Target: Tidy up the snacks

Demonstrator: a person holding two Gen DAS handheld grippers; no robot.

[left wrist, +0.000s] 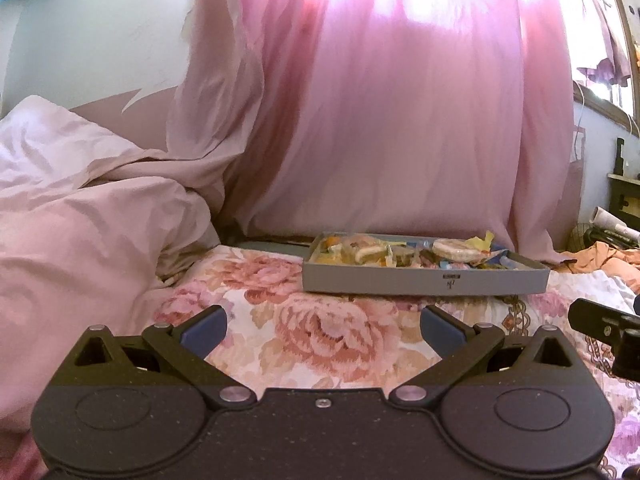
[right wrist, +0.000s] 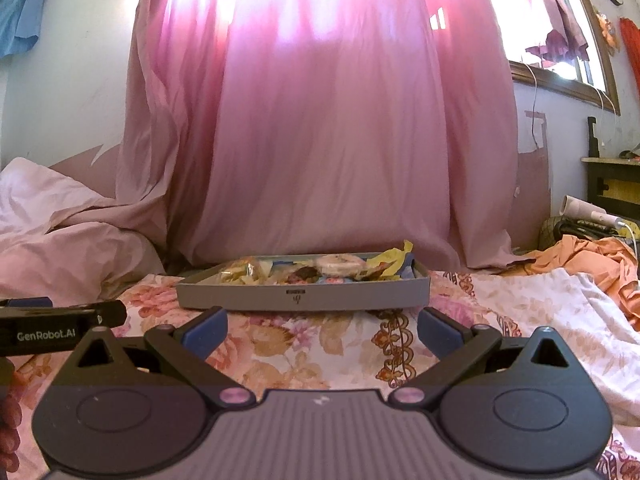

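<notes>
Looks like basically nothing's sorted yet: snacks (right wrist: 304, 270) sit jumbled in the grey tray (right wrist: 240, 296) on the bed (right wrist: 320, 344), left tool (left wrist: 323, 330) and right tool (right wrist: 322, 330) both wide open, empty.

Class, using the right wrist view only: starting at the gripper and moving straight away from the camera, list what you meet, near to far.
right gripper with its fingers open → floral bedsheet → grey tray holding snacks → pink curtain.
</notes>
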